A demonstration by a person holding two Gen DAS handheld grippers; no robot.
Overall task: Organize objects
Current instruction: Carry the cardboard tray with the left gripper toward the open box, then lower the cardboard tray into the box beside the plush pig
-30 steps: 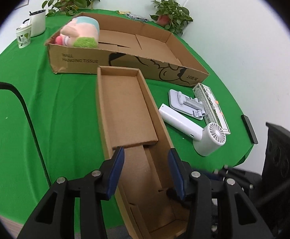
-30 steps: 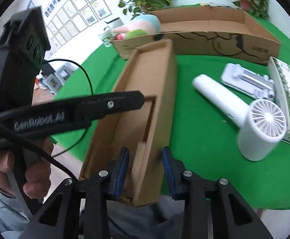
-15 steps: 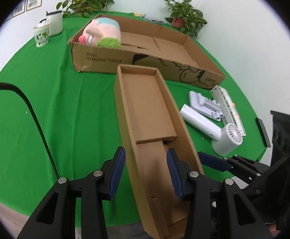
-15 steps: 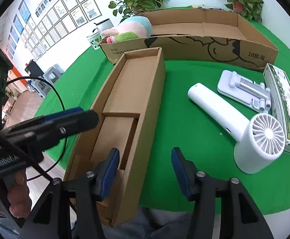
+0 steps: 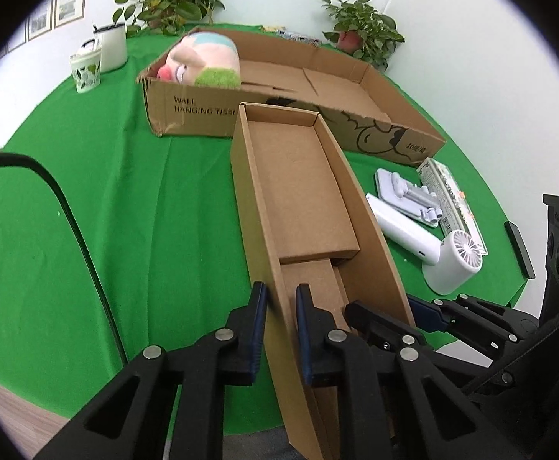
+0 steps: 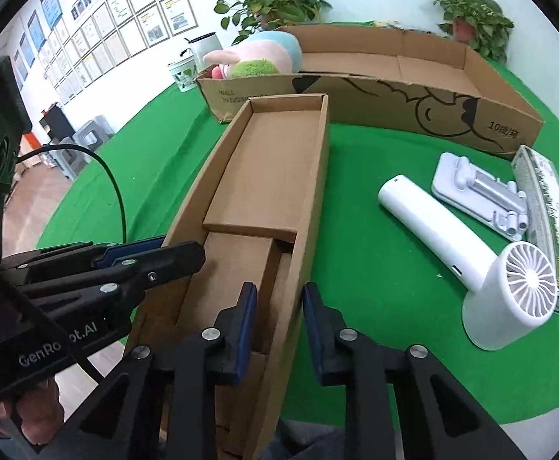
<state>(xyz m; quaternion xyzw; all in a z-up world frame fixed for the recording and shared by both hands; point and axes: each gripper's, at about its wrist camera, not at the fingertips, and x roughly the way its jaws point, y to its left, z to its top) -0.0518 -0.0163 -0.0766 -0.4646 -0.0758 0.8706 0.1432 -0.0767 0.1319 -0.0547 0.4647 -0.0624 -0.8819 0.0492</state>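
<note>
A long narrow cardboard tray (image 5: 298, 191) (image 6: 272, 176) lies lengthwise on the green table, its near end over the front edge. My left gripper (image 5: 281, 303) is shut on the tray's left wall near that end. My right gripper (image 6: 279, 306) straddles the tray's right wall with its fingers apart, not pinching it; it also shows in the left wrist view (image 5: 387, 312). A white handheld fan (image 6: 471, 268), a grey folding stand (image 6: 479, 191) and a flat printed packet (image 6: 548, 214) lie right of the tray.
A big open cardboard box (image 5: 394, 130) stands behind the tray with a plush head (image 5: 203, 61) in its left end. Two cups (image 5: 99, 57) and potted plants (image 5: 164, 4) stand at the back. A dark phone (image 5: 519, 245) lies at the right table edge.
My left gripper has moved onto the tray's left wall and shut on it. My right gripper opened off the right wall half a second ago and has narrowed a little around it.
</note>
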